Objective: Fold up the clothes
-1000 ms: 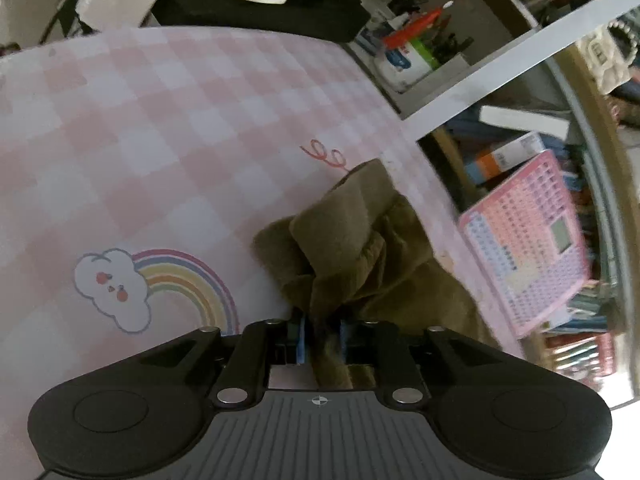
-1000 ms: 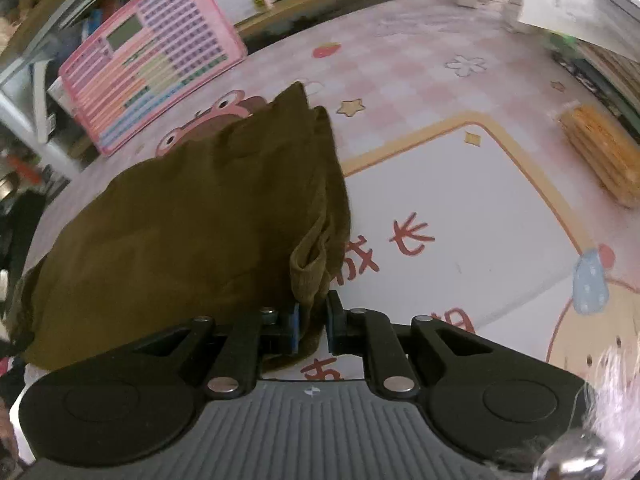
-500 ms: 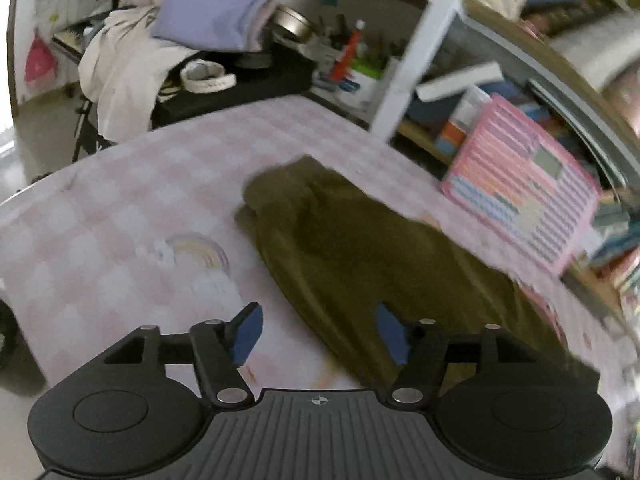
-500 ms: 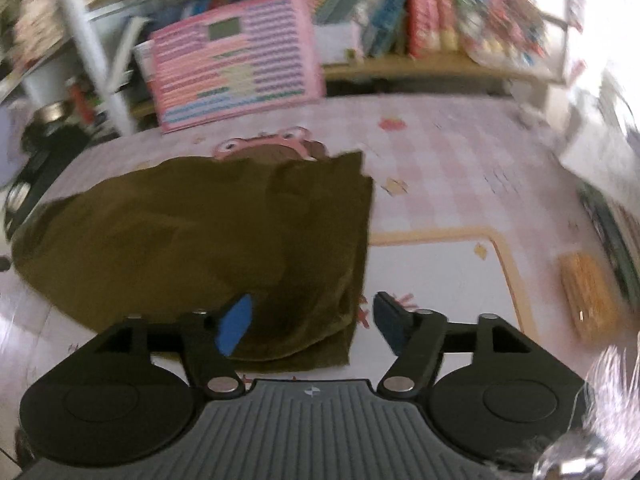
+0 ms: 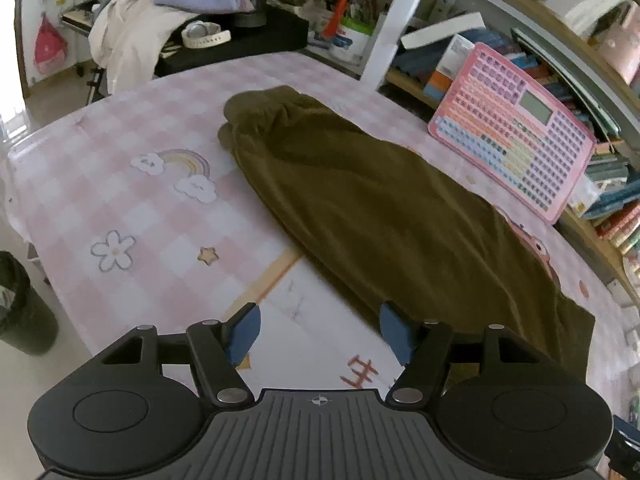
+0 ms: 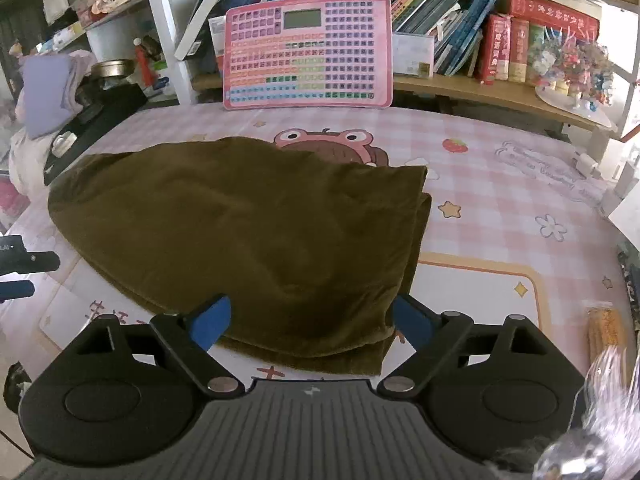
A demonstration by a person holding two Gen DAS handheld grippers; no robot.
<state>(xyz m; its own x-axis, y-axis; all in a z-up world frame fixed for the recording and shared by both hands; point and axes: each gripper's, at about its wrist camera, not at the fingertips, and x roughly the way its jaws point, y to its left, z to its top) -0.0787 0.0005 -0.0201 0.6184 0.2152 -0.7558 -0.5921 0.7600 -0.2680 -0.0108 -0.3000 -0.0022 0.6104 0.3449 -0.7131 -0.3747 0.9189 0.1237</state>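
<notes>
An olive-brown garment (image 5: 360, 200) lies folded lengthwise on the pink checked tablecloth (image 5: 120, 200), flat and long. My left gripper (image 5: 320, 328) hovers open above the cloth, near the garment's front edge, with nothing between its blue pads. In the right wrist view the garment (image 6: 240, 232) spreads in front of my right gripper (image 6: 310, 316). Its jaws are opening. The garment's near folded corner shows in the gap between them, lying on the table below, and the pads do not press it. A blue fingertip (image 6: 16, 290) of the left gripper shows at that view's left edge.
A pink toy keyboard (image 6: 308, 52) leans on a bookshelf (image 6: 500, 40) behind the table. A yellow packet (image 6: 606, 330) lies at the right edge. A black bin (image 5: 20, 308) stands on the floor at left. Clothes and a black stand (image 5: 240, 40) crowd the far end.
Both grippers let go of the garment and opened. The left one pulled back and rose, so the whole garment now shows. The right one rolled level and lifted slightly.
</notes>
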